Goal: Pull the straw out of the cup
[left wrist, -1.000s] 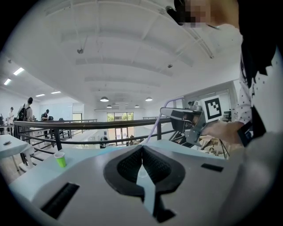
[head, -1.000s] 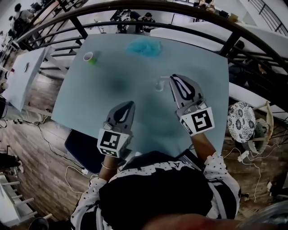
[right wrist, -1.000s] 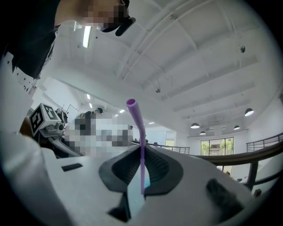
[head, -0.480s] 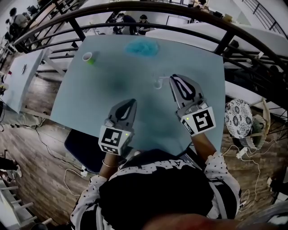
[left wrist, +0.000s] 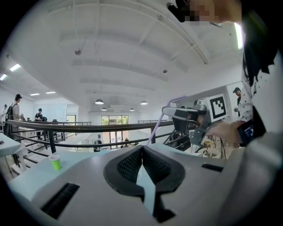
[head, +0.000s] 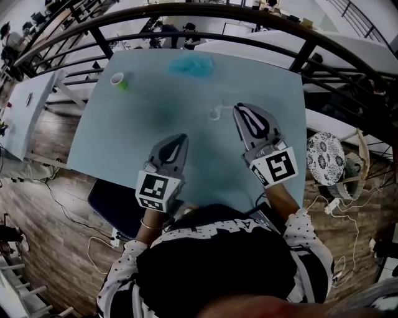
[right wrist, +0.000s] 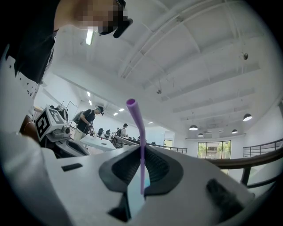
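A pale, smooth blue-green desk (head: 118, 143) stands on a gallery behind a black tube railing (head: 186, 11), with wooden flooring (head: 37, 205) below. The pull looks under way, perhaps nearly done. The right gripper (head: 240, 110) has its dark ribbed fingers (right wrist: 158, 167) pinching the straw (right wrist: 141, 145), a thin, glossy purple plastic tube with a bent top that runs between the pads. Just left of the right gripper's tip sits a small clear cup (head: 214, 114), showing as little more than a faint round rim. Whether the straw's lower end has cleared that rim is too faint to tell, so lifting it free may be what is left. Left of the right gripper and nearer the person, the left gripper (head: 179, 140) hovers over the desk with its fingers pressed together on nothing. Well beyond the right gripper, toward the far edge, lie a soft, crumpled blue heap (head: 191, 65) and a small green cup (head: 118, 79).
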`<state>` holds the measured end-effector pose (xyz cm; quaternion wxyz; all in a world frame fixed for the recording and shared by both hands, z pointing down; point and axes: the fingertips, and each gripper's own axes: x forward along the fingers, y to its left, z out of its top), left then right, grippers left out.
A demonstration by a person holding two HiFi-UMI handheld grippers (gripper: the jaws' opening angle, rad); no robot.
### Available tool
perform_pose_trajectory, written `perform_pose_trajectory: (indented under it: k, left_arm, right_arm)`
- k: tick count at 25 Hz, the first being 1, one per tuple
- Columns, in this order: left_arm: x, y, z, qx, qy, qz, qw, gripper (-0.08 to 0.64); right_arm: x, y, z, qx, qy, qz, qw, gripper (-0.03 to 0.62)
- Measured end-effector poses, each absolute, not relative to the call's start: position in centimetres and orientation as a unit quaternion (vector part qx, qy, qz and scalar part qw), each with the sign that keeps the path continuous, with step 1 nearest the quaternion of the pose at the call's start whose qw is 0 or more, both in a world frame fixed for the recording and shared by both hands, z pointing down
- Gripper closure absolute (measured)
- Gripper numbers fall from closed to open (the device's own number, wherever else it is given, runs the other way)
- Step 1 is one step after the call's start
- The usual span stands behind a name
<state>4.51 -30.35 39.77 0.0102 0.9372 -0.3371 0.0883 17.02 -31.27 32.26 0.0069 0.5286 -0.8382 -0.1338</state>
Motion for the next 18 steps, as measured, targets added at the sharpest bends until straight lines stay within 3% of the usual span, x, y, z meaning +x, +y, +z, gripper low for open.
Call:
perform_pose_trajectory:
  k: [18]
  left_arm:
    - [5.4,-29.5,39.5,0.948,-0.308,0.083,0.007,0.549]
  right_arm:
    - [16.9,-29.0,31.9,0.538,-0.833,-0.13,0.021,0.549]
